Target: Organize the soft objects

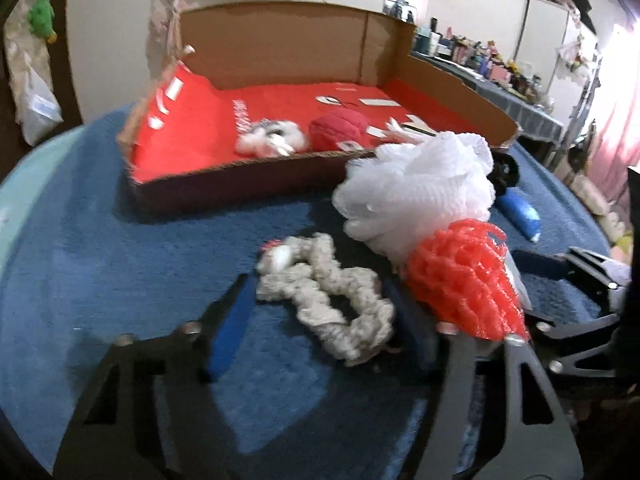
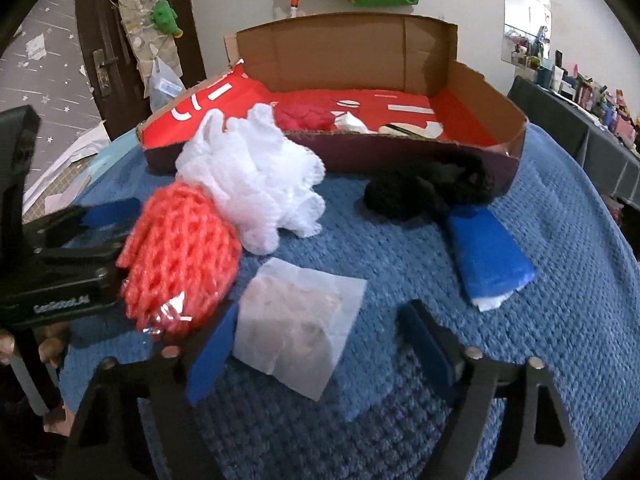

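Note:
A beige crocheted scrunchie (image 1: 328,308) lies on the blue knitted mat (image 1: 120,240) between the blue pads of my left gripper (image 1: 320,320). The jaws stand open around it, with a slight gap showing at the left pad. My right gripper (image 2: 320,348) is open around a flat white translucent pouch (image 2: 296,328). Its left pad is at the pouch's edge; the right pad is clear of it. A coral mesh pouf (image 2: 180,256) and a white mesh pouf (image 2: 256,176) sit between the two grippers. Behind them stands an open cardboard box (image 2: 360,152) with a red lining.
Inside the box lie a red knitted piece (image 1: 338,128) and a white fluffy item (image 1: 268,138). A black fuzzy item (image 2: 428,188) and a blue packet (image 2: 488,252) rest on the mat at the right. A cluttered shelf (image 2: 592,96) runs along the right wall.

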A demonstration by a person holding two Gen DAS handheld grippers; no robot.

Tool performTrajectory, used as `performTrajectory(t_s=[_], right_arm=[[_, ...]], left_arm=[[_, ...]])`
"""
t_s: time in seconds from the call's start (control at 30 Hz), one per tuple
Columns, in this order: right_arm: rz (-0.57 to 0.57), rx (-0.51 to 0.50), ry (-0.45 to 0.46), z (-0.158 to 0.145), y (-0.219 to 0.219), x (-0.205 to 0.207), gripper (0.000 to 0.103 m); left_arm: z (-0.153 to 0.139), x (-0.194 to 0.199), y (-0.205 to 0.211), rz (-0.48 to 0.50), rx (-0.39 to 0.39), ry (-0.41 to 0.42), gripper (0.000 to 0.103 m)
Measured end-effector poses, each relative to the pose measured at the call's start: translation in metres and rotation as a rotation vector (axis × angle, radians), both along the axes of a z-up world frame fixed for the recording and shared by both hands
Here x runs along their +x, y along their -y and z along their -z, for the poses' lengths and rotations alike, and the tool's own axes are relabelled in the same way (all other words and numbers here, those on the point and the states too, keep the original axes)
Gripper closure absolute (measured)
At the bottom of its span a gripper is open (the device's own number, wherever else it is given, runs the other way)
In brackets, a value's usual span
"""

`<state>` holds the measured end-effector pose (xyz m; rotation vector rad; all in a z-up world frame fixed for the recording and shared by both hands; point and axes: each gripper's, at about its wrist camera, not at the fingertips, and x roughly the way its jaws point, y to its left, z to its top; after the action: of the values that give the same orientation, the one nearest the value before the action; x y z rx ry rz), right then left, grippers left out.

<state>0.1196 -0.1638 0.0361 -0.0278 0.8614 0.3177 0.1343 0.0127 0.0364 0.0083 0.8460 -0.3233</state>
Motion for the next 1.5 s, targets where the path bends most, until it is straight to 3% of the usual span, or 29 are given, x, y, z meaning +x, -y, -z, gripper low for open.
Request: performTrajectory(t_s=[0.07, 0.13, 0.2, 0.27, 0.37, 0.5, 1.23, 1.5], right_arm=[[-0.013, -0.010, 0.002, 0.000, -0.002, 0.001, 0.042], [-0.024, -0.004, 0.005, 0.000, -0.001, 0.001, 0.048], [-0.024, 0.007, 0.010, -0.001, 0.002, 0.000, 0.069], [-0.018, 0.031, 0.011, -0.002, 0.009, -0.002, 0.072], [-0.011, 0.083, 0.016, -0.007, 0.018, -0.003, 0.075], [-0.003, 0.061, 0.064, -0.020, 0.020, -0.007, 0.076], [0.001, 0.085, 0.110, -0.037, 0.027, -0.009, 0.076], [0.002, 0.094, 0.125, -0.044, 0.028, -0.006, 0.076]], left_arm=[[0.000, 0.001, 0.002, 0.006, 0.000, 0.009, 0.050], [-0.002, 0.000, 0.004, 0.022, -0.007, 0.017, 0.064], [-0.004, -0.003, 0.005, 0.021, -0.006, 0.030, 0.069], [-0.007, -0.005, 0.005, 0.019, -0.007, 0.046, 0.072], [-0.013, -0.009, 0.004, 0.020, -0.006, 0.069, 0.082], [-0.021, -0.015, 0.003, 0.024, -0.024, 0.082, 0.089], [-0.047, -0.034, -0.007, 0.008, -0.013, 0.174, 0.092], [-0.041, -0.034, -0.010, 0.010, -0.025, 0.150, 0.092]])
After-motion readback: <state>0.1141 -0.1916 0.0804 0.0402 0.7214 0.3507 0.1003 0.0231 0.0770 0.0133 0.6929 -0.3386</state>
